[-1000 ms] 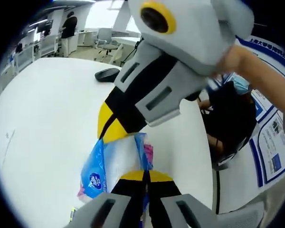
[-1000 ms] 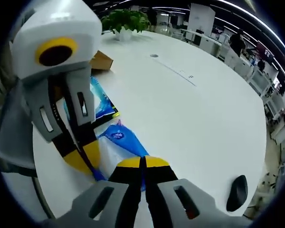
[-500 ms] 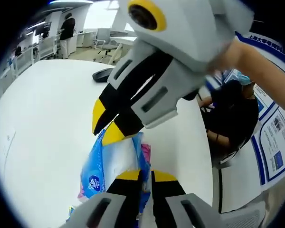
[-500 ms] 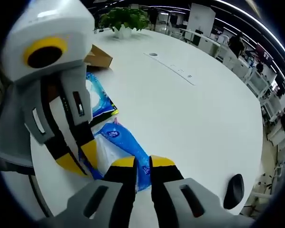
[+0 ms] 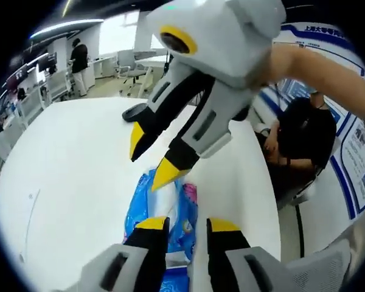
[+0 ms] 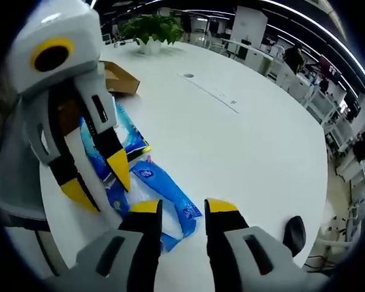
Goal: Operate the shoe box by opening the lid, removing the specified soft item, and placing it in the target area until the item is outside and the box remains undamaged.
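Both grippers have let go and opened since a second ago: then each pair of jaws was pressed together at the blue pack, now both stand apart with daylight between the tips. In the left gripper view the left gripper hangs just above the pack, and the right gripper hovers over the pack's far end, its jaws spread too. In the right gripper view the right gripper sits over the near end of the pack, with the left gripper just beside it on the left.

The pack lies flat on the white table, free of both grippers as far as I can tell, its long axis running away from the right gripper toward the upper left. Neither gripper looks clearly nearer; both are right over it.

Beyond the left gripper lies a second blue packet, and past that a brown cardboard box stands open; its contents cannot be made out. A dark mouse sits to the right of the right gripper, well apart from the pack.

By my judgement the soft item is out and set down.
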### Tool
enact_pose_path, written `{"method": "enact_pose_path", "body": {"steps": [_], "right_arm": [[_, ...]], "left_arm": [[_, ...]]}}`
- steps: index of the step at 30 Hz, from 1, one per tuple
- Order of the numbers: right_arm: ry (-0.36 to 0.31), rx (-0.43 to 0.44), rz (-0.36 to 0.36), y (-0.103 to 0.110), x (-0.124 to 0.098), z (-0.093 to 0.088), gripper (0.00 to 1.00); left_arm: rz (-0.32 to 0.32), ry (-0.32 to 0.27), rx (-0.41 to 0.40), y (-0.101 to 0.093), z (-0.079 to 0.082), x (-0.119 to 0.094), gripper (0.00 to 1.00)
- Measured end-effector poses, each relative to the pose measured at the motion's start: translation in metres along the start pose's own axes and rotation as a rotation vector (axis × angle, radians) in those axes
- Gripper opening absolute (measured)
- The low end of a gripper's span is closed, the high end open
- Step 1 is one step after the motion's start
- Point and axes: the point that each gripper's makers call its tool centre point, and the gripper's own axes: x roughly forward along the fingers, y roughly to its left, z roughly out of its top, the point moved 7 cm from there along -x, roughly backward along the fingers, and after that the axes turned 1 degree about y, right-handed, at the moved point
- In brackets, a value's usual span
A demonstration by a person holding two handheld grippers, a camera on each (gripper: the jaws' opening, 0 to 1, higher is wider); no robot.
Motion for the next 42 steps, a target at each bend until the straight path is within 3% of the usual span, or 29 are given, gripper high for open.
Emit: {"method": "enact_pose_path", "body": {"steps": [6, 15, 25, 36, 42], "right_arm": [[-0.028, 0.026, -0.023, 0.012, -0.015, 0.01, 0.35], [-0.024, 0.018, -0.028, 0.043, -0.032, 0.018, 0.43], [-0.039, 0.007, -0.028, 0.071, -0.047, 0.032, 0.49], [-0.063, -0.031, 0.005, 0.103, -0.05, 0.054, 0.52], [-0.069, -0.059, 0.041, 0.119, -0.049, 0.069, 0.53]], "left_arm": [[0.05, -0.061, -0.027, -0.003, -0.009, -0.031, 0.31], [0.132, -0.143, -0.109, -0.014, -0.043, -0.075, 0.35], [0.225, -0.221, -0.156, -0.016, -0.068, -0.124, 0.42], [0.316, -0.28, -0.219, -0.018, -0.104, -0.17, 0.49], [0.348, -0.319, -0.254, -0.023, -0.123, -0.194, 0.61]]}}
